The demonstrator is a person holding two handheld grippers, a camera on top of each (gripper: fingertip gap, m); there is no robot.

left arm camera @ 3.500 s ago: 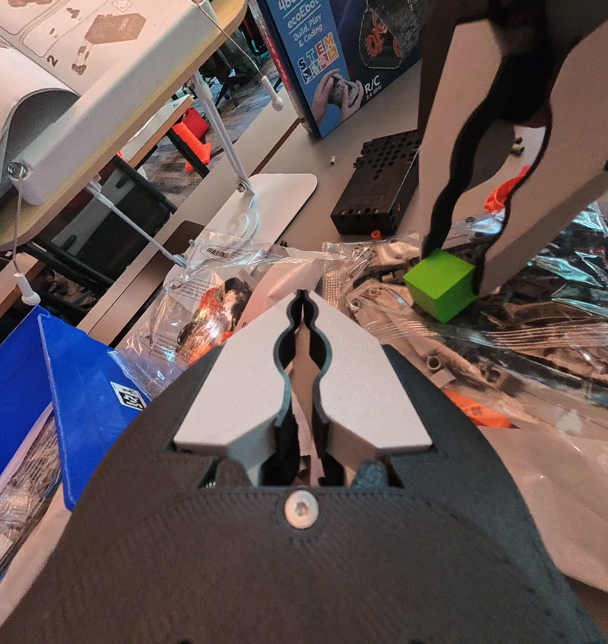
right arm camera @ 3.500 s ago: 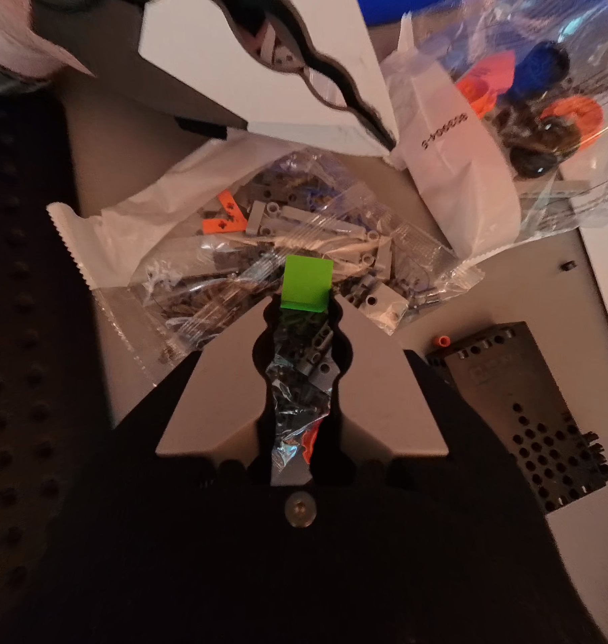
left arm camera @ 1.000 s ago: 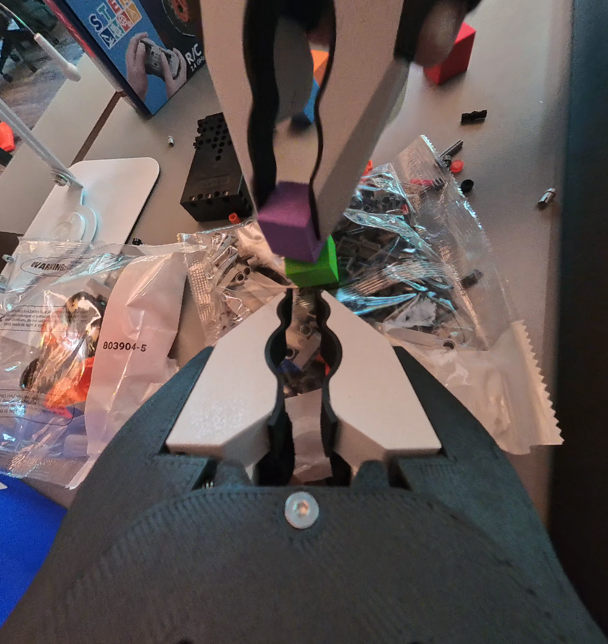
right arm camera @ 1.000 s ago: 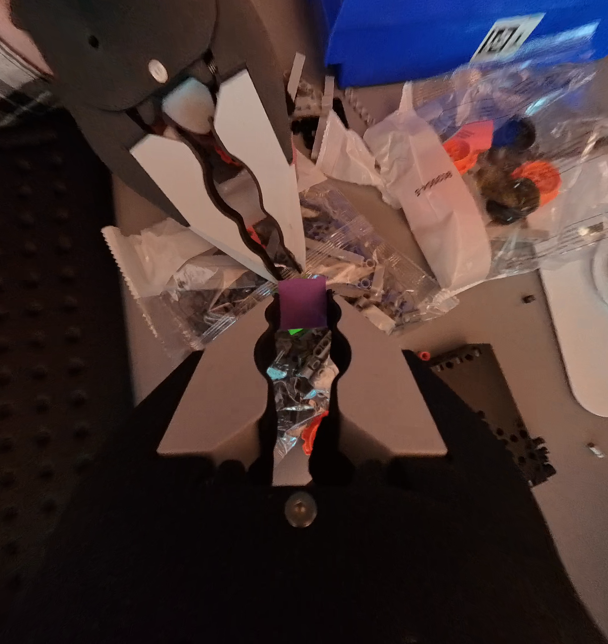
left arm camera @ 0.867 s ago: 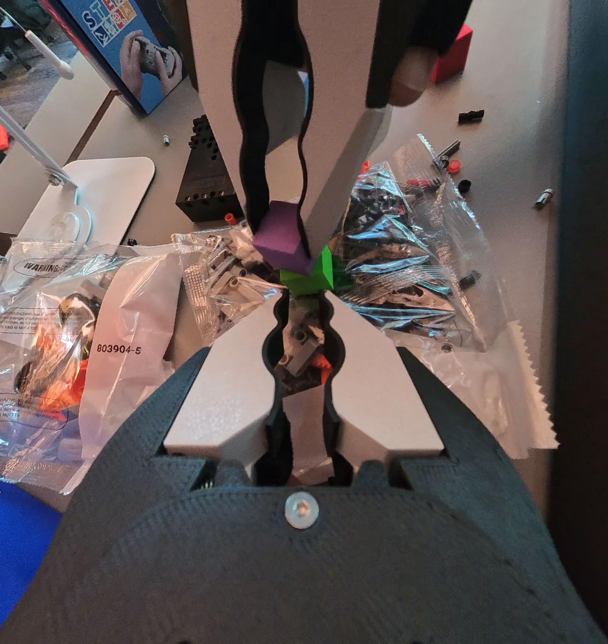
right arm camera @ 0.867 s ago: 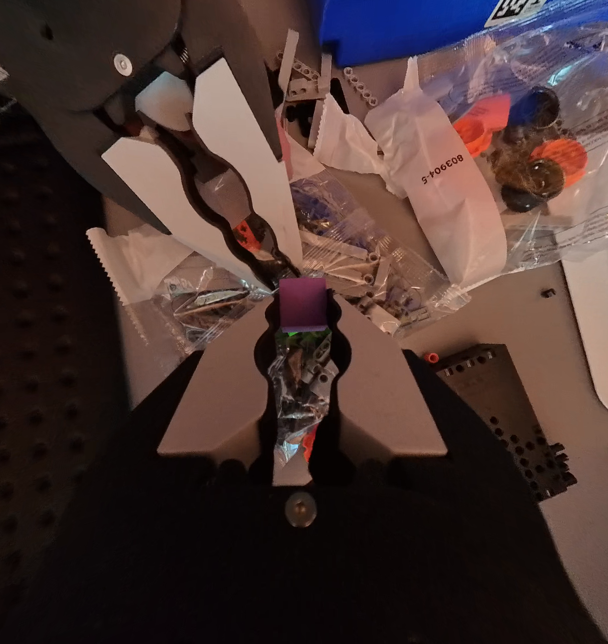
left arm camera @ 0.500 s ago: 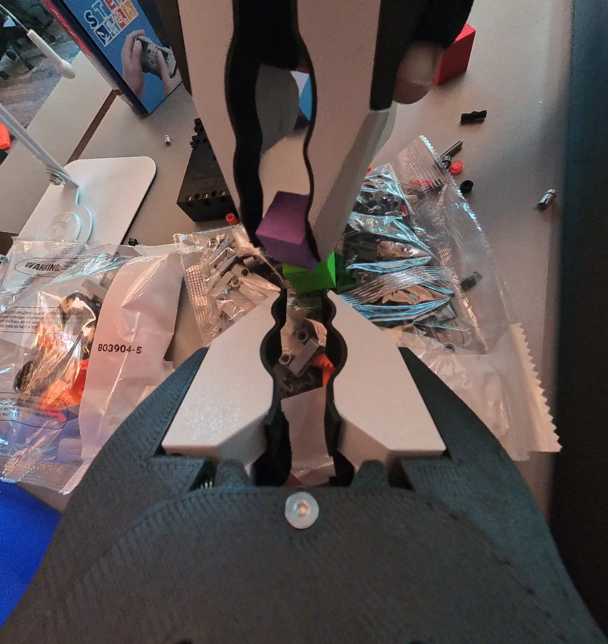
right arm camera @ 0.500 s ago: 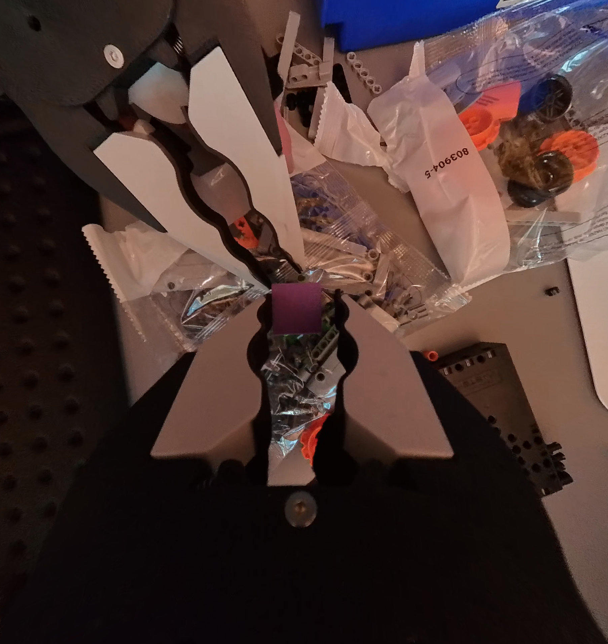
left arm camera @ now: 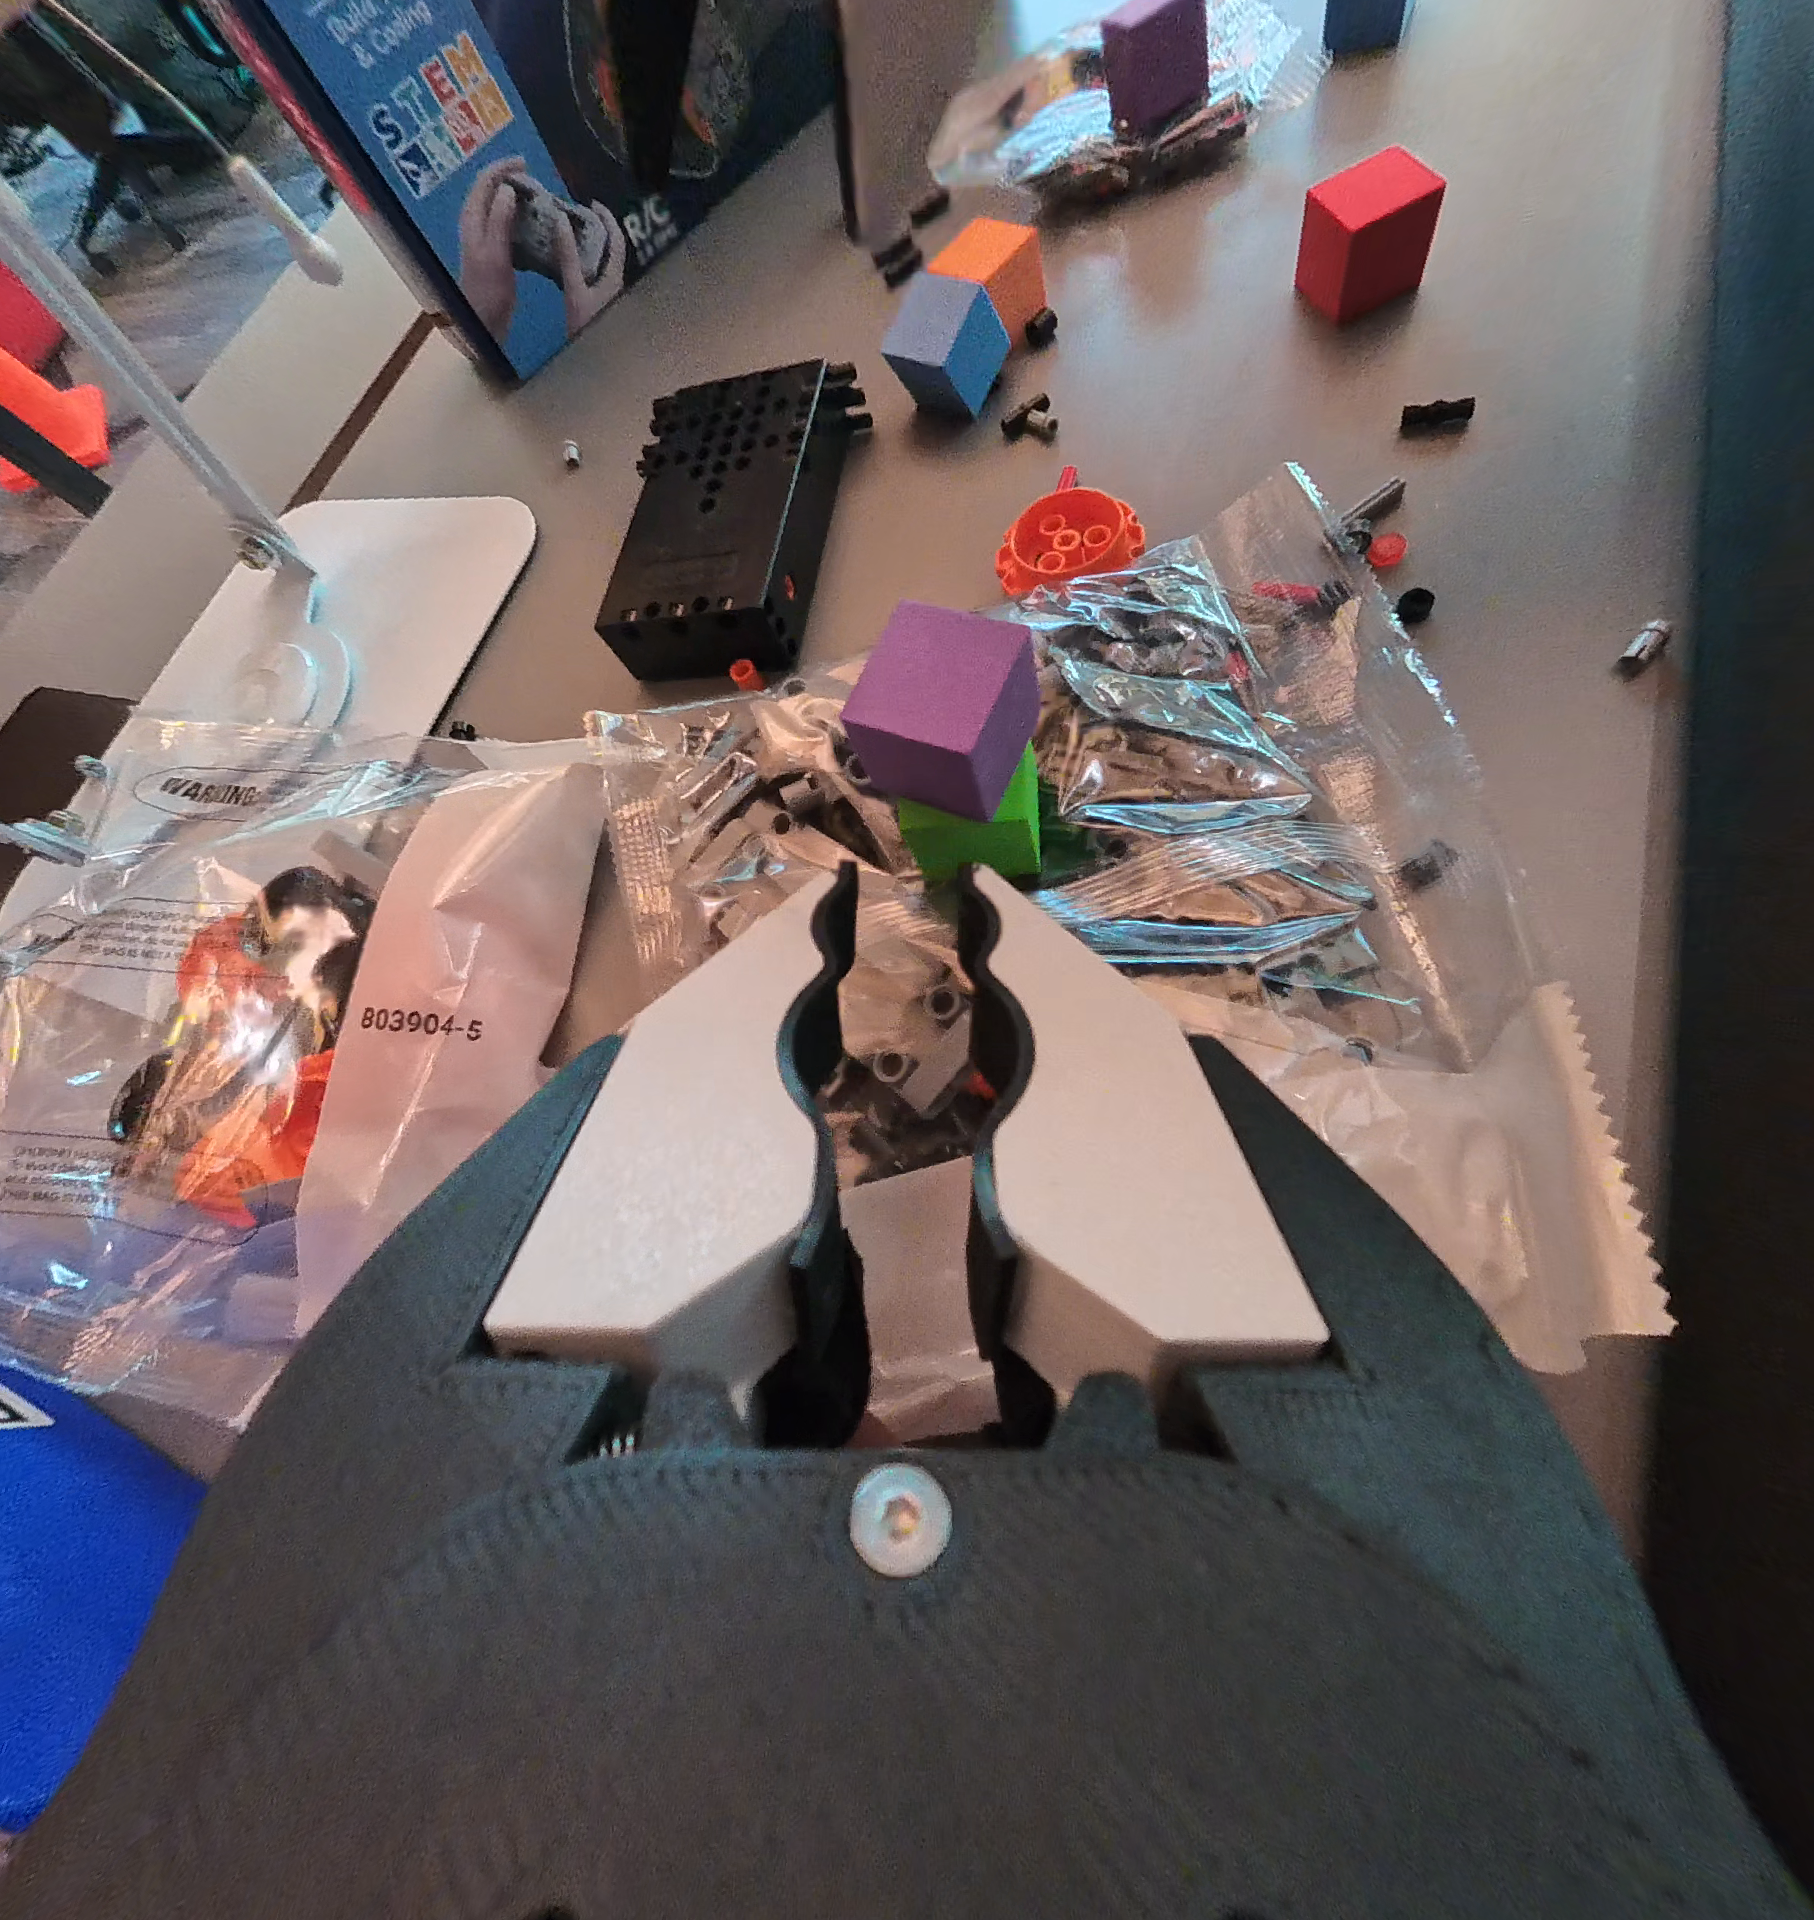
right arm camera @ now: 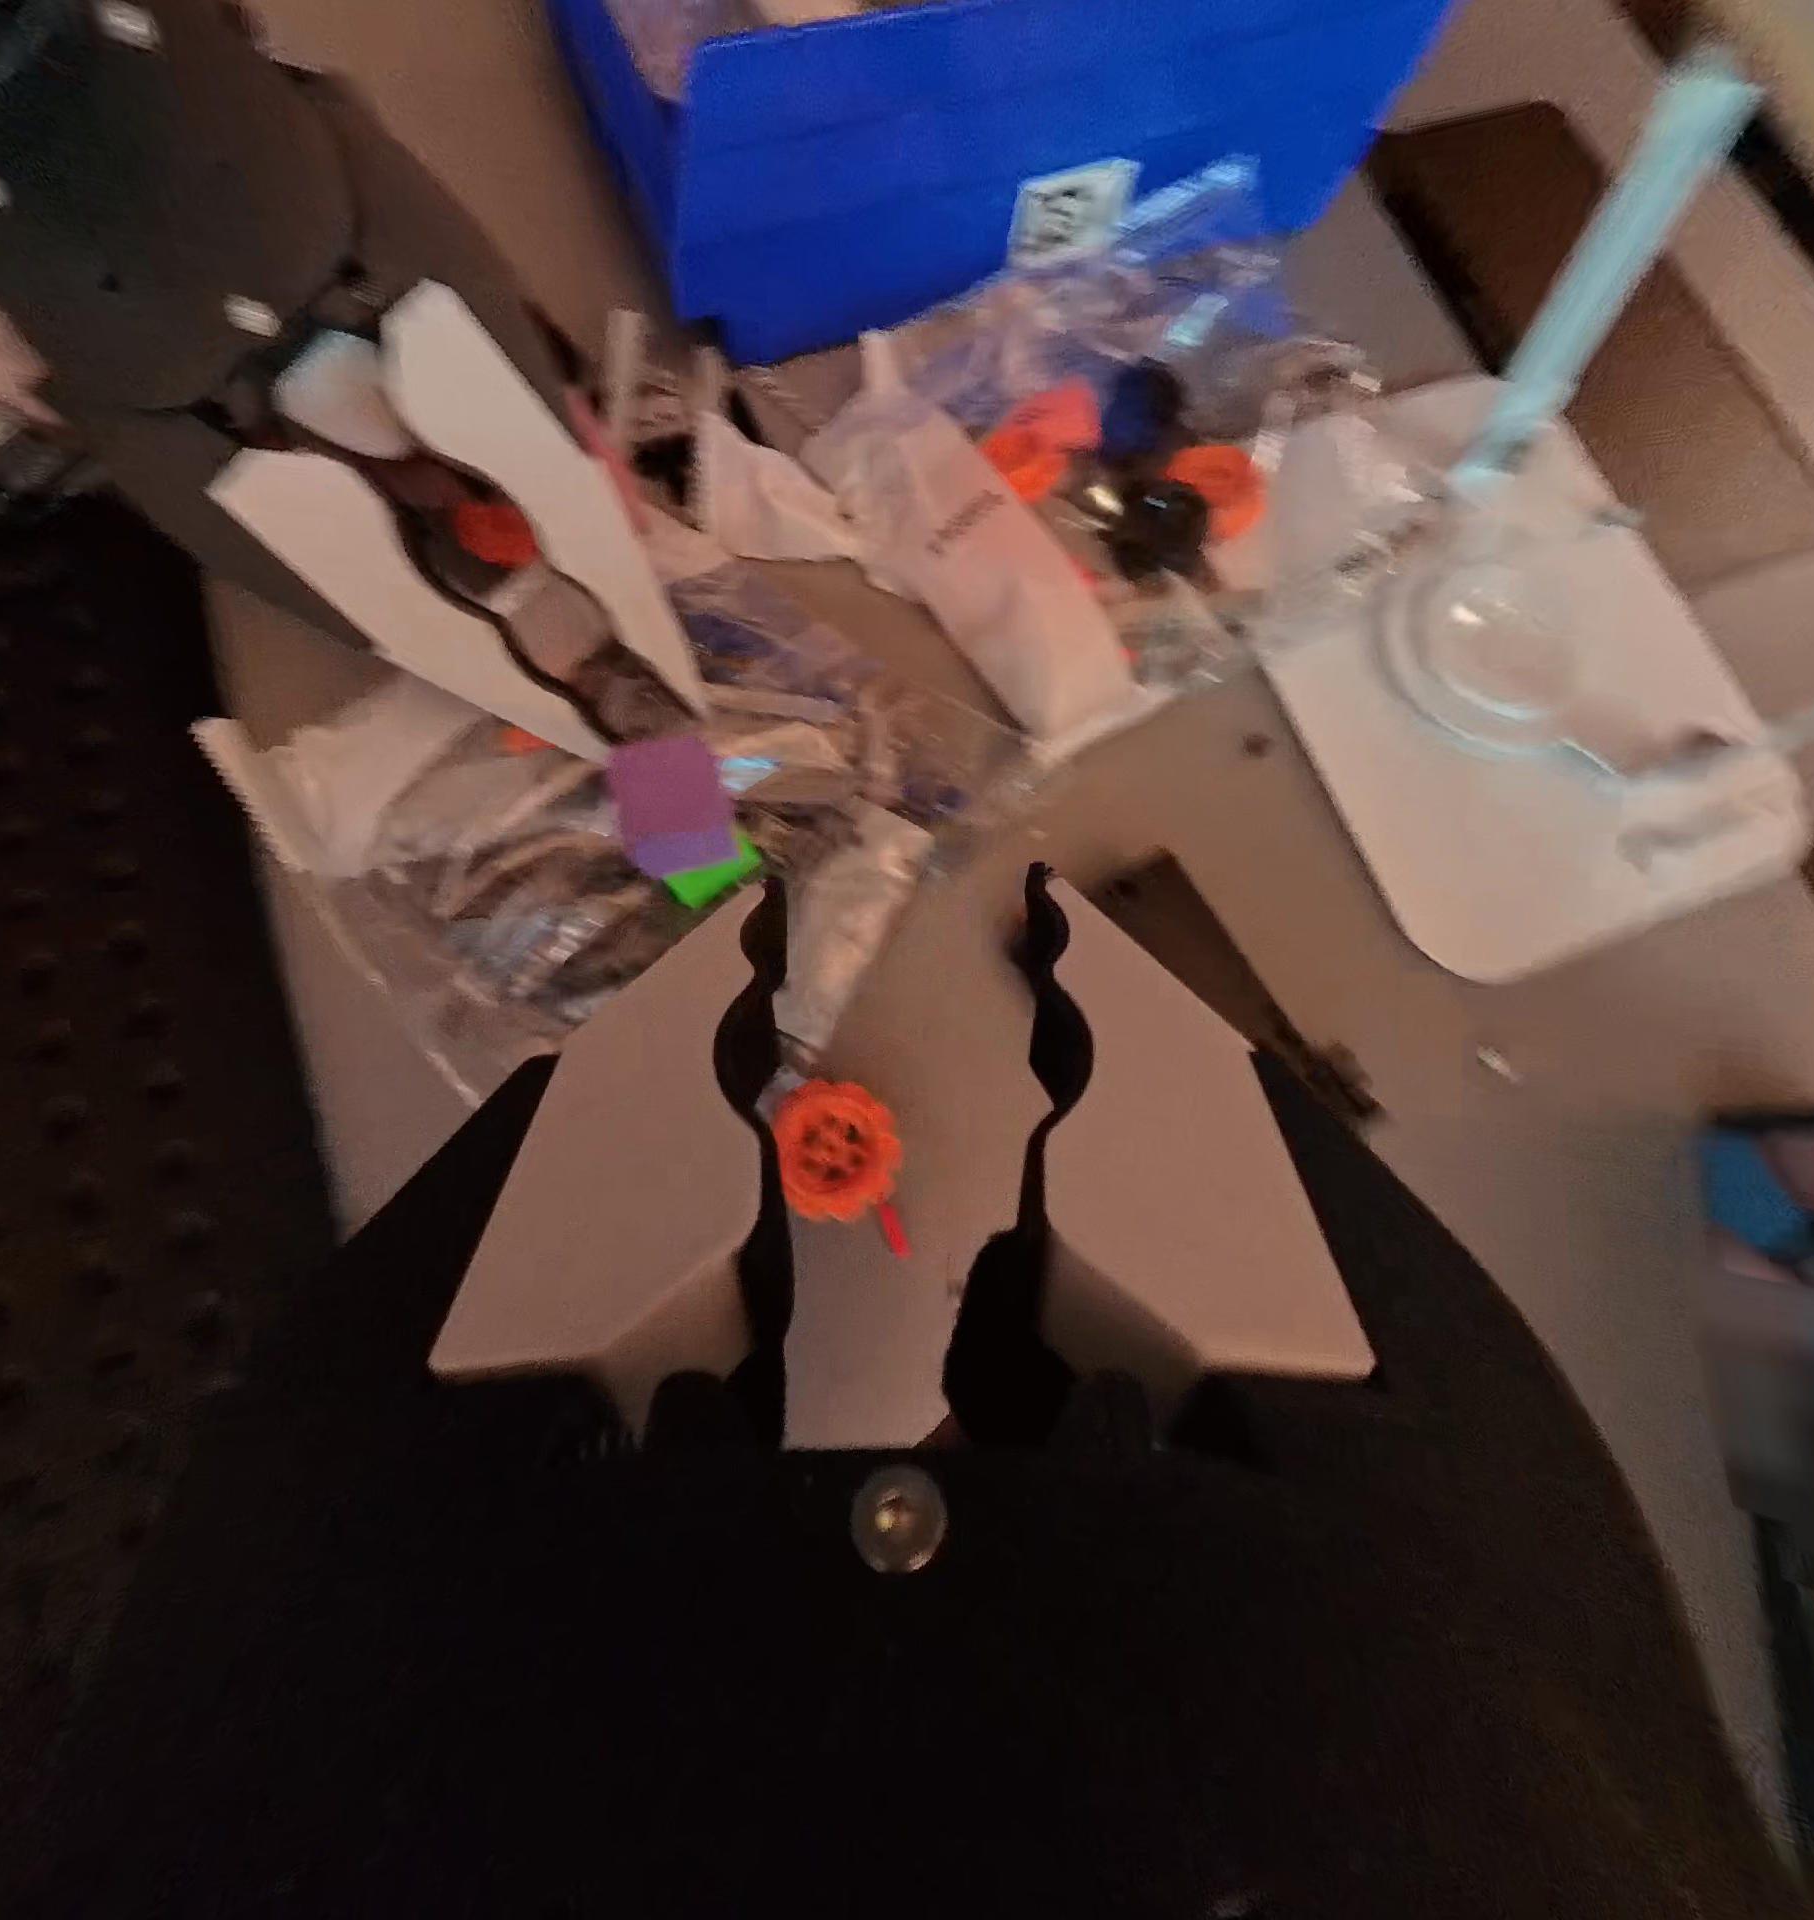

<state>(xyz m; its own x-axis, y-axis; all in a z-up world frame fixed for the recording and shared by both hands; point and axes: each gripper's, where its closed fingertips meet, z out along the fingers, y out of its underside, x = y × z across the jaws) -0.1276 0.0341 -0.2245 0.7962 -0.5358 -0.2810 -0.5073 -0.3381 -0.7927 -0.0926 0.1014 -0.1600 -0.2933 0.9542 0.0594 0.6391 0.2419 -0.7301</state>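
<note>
While a purple foam cube [left arm camera: 942,724] sits askew atop a green foam cube [left arm camera: 976,833] on a clear plastic parts bag [left arm camera: 1225,831], the left gripper [left arm camera: 908,883] waits just beside them, jaws slightly parted, empty; the right gripper [right arm camera: 898,896] hangs nearby, jaws released, above the grey desk [left arm camera: 1568,343] and an orange plastic wheel [right arm camera: 835,1148].

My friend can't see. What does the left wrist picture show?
A purple cube sits crookedly on a green cube, on a clear bag of small parts, just beyond the left tongs, which are slightly open and empty.
</note>
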